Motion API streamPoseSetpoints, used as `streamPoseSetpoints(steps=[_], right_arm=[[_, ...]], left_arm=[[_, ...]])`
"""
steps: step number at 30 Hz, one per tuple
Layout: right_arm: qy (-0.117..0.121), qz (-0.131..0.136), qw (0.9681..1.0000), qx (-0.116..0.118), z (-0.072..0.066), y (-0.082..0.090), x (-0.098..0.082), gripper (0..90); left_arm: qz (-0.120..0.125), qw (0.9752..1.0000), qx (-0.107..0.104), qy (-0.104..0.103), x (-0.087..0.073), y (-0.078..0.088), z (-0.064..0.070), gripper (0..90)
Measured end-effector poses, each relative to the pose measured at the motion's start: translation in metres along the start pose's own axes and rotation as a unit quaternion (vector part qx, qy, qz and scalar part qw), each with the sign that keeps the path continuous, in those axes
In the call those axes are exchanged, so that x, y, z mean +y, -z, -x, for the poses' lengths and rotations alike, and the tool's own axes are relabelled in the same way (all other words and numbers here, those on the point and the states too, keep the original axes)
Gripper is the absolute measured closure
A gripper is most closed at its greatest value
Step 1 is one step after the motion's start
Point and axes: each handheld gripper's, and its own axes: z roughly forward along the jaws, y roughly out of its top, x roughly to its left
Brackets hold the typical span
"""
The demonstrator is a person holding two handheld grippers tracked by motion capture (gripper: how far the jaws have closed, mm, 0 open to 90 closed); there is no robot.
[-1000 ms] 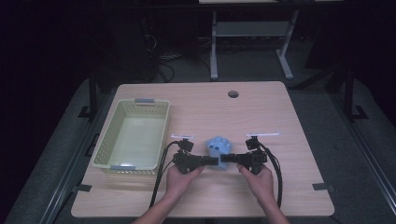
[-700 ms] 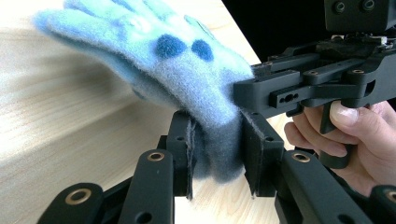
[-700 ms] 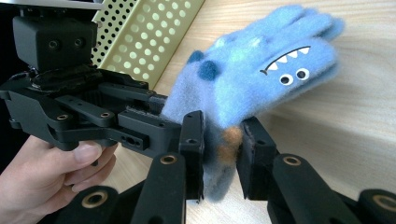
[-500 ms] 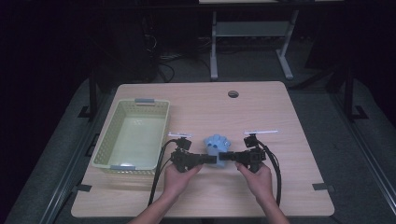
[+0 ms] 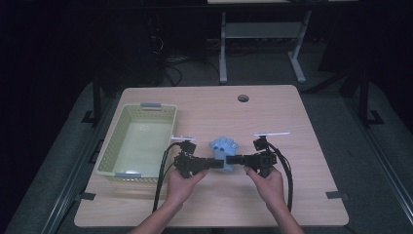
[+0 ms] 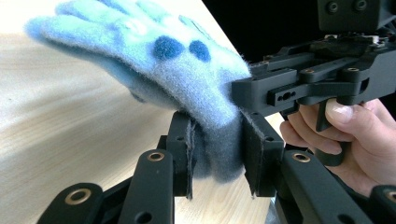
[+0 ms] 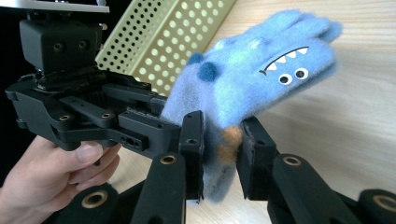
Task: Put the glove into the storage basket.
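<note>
A fuzzy light-blue glove [image 5: 223, 146] with a monster face and dark blue dots hangs just above the table, held by its cuff from both sides. My left gripper [image 5: 220, 164] comes in from the left and is shut on the cuff. Its pads press the grey-blue fabric [image 6: 217, 156] in the left gripper view, below the glove [image 6: 154, 60]. My right gripper [image 5: 233, 159] comes from the right and is shut on the same cuff [image 7: 219, 149], with the glove's face [image 7: 280, 65] above its jaws. The two grippers' jaw tips nearly meet.
A pale green perforated basket [image 5: 146, 110] stands on the left of the wooden table [image 5: 302, 195], close to the left gripper; its wall [image 7: 177, 32] rises behind the glove. A round cable hole [image 5: 243, 98] lies near the far edge. Cables trail from both grippers.
Both hands have drifted slightly apart and a little farther up the table, with the glove still held between the two grippers.
</note>
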Motion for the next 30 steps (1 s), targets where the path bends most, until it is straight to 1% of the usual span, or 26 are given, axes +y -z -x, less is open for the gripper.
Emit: streamPoseSetpoints(steps=[1,3,5,6,7,9,10,11,12,15,19,22,26,27,28,30], right_arm=[[0.0,0.002,1.0,0.004,0.0,0.0,0.0,73.8],[-0.001,0.004,1.0,0.009,-0.002,-0.001,0.001,73.8],[0.002,0.003,1.0,0.008,-0.004,-0.001,0.003,73.8],[0.004,0.003,0.9999,0.009,-0.006,-0.002,0.003,73.8],[0.006,0.003,0.9999,0.01,-0.007,-0.002,0.004,73.8],[0.009,0.002,0.9999,0.012,-0.011,-0.003,0.007,73.7],[0.011,0.002,0.9999,0.012,-0.013,-0.003,0.008,73.8],[0.013,0.002,0.9998,0.014,-0.015,-0.004,0.009,73.7],[0.013,0.002,0.9998,0.014,-0.015,-0.004,0.009,73.7],[0.02,0.0,0.9997,0.016,-0.021,-0.006,0.015,73.6],[0.024,0.0,0.9995,0.019,-0.026,-0.007,0.02,73.6],[0.029,-0.001,0.9994,0.02,-0.03,-0.009,0.024,73.6],[0.032,0.0,0.9992,0.024,-0.035,-0.012,0.031,73.6],[0.034,-0.003,0.9991,0.024,-0.037,-0.012,0.033,73.6],[0.038,-0.001,0.999,0.025,-0.038,-0.013,0.035,73.6],[0.038,-0.003,0.999,0.025,-0.042,-0.014,0.039,73.6]], left_arm=[[0.001,1.0,0.0,0.002,0.001,0.001,0.001,66.7],[0.002,1.0,-0.001,-0.003,0.002,0.005,0.001,66.6],[0.002,1.0,0.0,-0.006,0.002,0.008,0.001,66.6],[0.005,1.0,0.001,-0.003,0.003,0.01,0.002,66.7],[0.003,0.9999,-0.001,-0.013,0.004,0.012,0.001,66.7],[0.006,0.9999,0.0,-0.008,0.005,0.016,0.002,66.7],[0.006,0.9999,0.0,-0.008,0.005,0.016,0.002,66.7],[0.008,0.9999,0.0,-0.01,0.006,0.02,0.003,66.7],[0.008,0.9999,0.0,-0.01,0.006,0.02,0.003,66.7],[0.011,0.9999,0.0,-0.012,0.01,0.028,0.003,66.7],[0.014,0.9998,-0.001,-0.011,0.014,0.034,0.003,66.7],[0.015,0.9997,0.0,-0.017,0.016,0.039,0.002,66.8],[0.023,0.9996,-0.004,-0.015,0.02,0.046,0.001,66.9],[0.024,0.9995,-0.003,-0.022,0.022,0.048,0.001,66.9],[0.026,0.9994,-0.004,-0.023,0.023,0.05,0.001,66.9],[0.028,0.9994,-0.006,-0.018,0.025,0.055,0.0,67.0]])
